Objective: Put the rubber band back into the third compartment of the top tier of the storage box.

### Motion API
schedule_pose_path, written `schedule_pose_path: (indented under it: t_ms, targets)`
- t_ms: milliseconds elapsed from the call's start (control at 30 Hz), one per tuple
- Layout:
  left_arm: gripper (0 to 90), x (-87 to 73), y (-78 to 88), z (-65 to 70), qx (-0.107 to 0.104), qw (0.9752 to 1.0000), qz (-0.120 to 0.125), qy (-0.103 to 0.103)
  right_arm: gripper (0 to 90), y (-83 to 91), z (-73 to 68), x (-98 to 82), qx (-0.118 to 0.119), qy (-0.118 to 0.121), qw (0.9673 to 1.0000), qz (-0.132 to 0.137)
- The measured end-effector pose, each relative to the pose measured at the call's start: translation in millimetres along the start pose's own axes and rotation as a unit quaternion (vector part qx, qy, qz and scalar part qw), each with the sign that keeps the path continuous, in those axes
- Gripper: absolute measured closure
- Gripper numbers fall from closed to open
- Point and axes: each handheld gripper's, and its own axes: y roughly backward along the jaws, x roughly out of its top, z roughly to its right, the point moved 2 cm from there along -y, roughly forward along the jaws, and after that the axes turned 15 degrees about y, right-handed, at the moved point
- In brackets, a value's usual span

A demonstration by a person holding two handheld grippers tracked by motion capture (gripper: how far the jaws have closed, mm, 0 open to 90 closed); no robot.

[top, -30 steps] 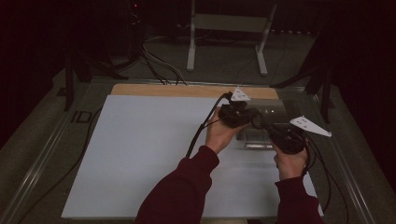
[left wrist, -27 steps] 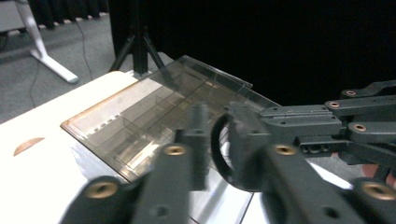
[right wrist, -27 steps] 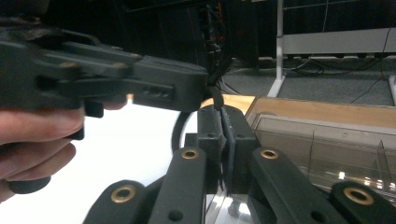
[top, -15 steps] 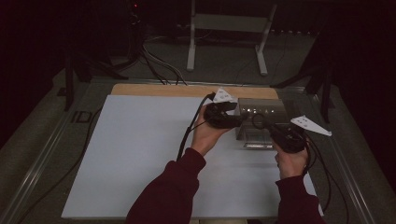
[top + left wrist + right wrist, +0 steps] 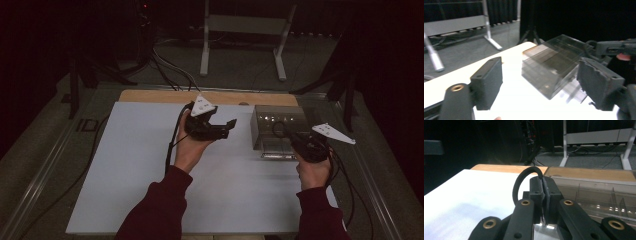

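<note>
A clear plastic box (image 5: 277, 119) with inner dividers sits at the right back of the white board (image 5: 125, 175). My left gripper (image 5: 227, 127) hovers left of the box, jaws open and empty, aimed at it. In the left gripper view the box (image 5: 549, 67) lies ahead between the open jaws of that gripper (image 5: 541, 85), still apart from them. My right gripper (image 5: 290, 137) is at the box's front, shut on a thin black loop (image 5: 276, 129). The right gripper view shows the loop (image 5: 524, 178) arching up from the shut gripper (image 5: 544, 200), with the box (image 5: 596, 195) at its right.
A wooden strip (image 5: 150, 96) runs along the board's far edge. Metal table rails (image 5: 40, 175) frame both sides. Cables (image 5: 165, 70) and a white stand (image 5: 245, 30) lie on the floor beyond. The right gripper (image 5: 616, 47) shows at the right of the left gripper view.
My left gripper has drawn back to the left, away from the box, which now shows fully. The right gripper has stayed at the box's front.
</note>
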Motion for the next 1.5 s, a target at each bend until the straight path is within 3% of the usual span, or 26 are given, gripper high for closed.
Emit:
schedule_pose_path:
  t_ms: [267, 500, 767, 1033, 1500]
  targets:
    - [9.8, -12.8, 31.3, -22.8, 0.042, 0.9990, 0.002, -0.013, 87.9, -1.9, 6.9, -4.2, -0.011, 0.003, 0.9999, -0.009]
    - [2.7, -21.8, 53.7, -40.3, 0.070, 0.9973, 0.014, -0.012, 87.9, -2.4, 16.2, -9.6, -0.024, 0.004, 0.9995, -0.022]
    - [1.8, -40.1, 72.4, -56.8, 0.097, 0.9951, 0.010, -0.020, 87.7, 1.0, 29.7, -14.7, -0.042, 0.000, 0.9986, -0.031]
    - [1.8, -60.3, 91.9, -74.3, 0.111, 0.9936, 0.021, 0.000, 87.7, 7.2, 44.8, -22.6, -0.063, -0.003, 0.9970, -0.045]
    - [1.8, -87.1, 126.3, -94.2, 0.128, 0.9912, 0.033, 0.008, 87.6, 14.1, 63.9, -35.9, -0.086, -0.006, 0.9939, -0.068]
